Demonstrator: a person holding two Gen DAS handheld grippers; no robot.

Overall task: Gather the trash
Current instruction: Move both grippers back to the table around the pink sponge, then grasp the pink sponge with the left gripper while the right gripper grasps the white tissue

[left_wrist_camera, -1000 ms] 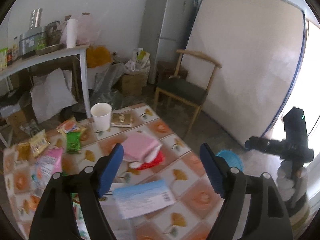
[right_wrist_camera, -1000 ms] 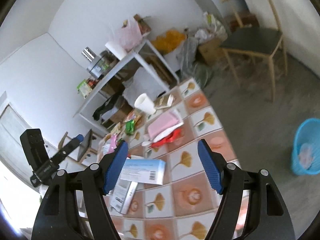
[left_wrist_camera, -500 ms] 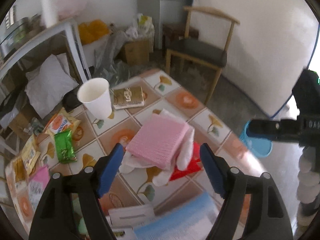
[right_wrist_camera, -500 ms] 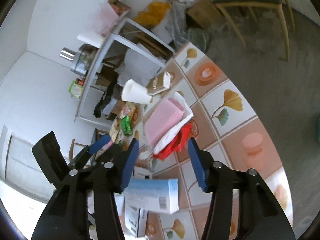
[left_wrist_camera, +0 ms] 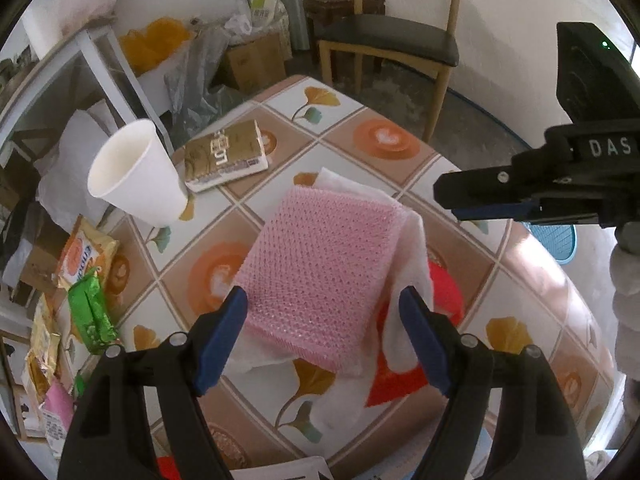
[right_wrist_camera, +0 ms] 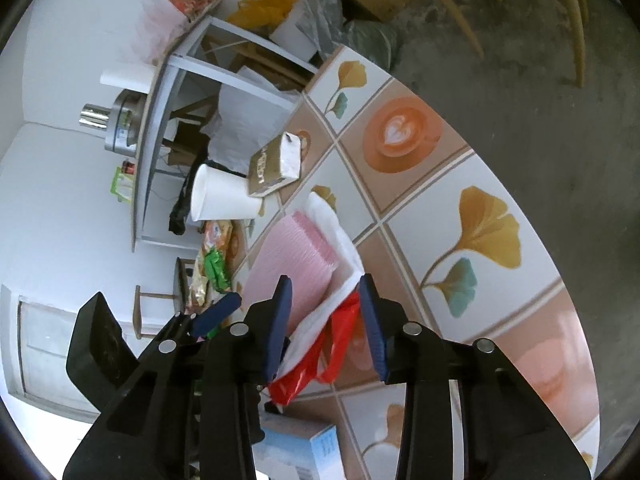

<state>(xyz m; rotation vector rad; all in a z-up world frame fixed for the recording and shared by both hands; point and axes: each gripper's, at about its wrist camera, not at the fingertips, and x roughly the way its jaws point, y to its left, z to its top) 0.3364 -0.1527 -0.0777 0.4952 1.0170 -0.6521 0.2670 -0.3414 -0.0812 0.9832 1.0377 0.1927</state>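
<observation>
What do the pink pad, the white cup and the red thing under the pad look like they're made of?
Pink quilted pad: likely bubble wrap or foam, given its glossy dimpled surface. White tapered cup: matte paper, by its thin rolled rim. Red crumpled bag: thin shiny plastic film, wrinkled and slightly translucent.

The pink bubble wrap is covering most of the white foam sheet and part of the red bag. A blue box is running off the near edge. The blue basket, possibly a bin, is sitting behind the right hand-held gripper.
</observation>
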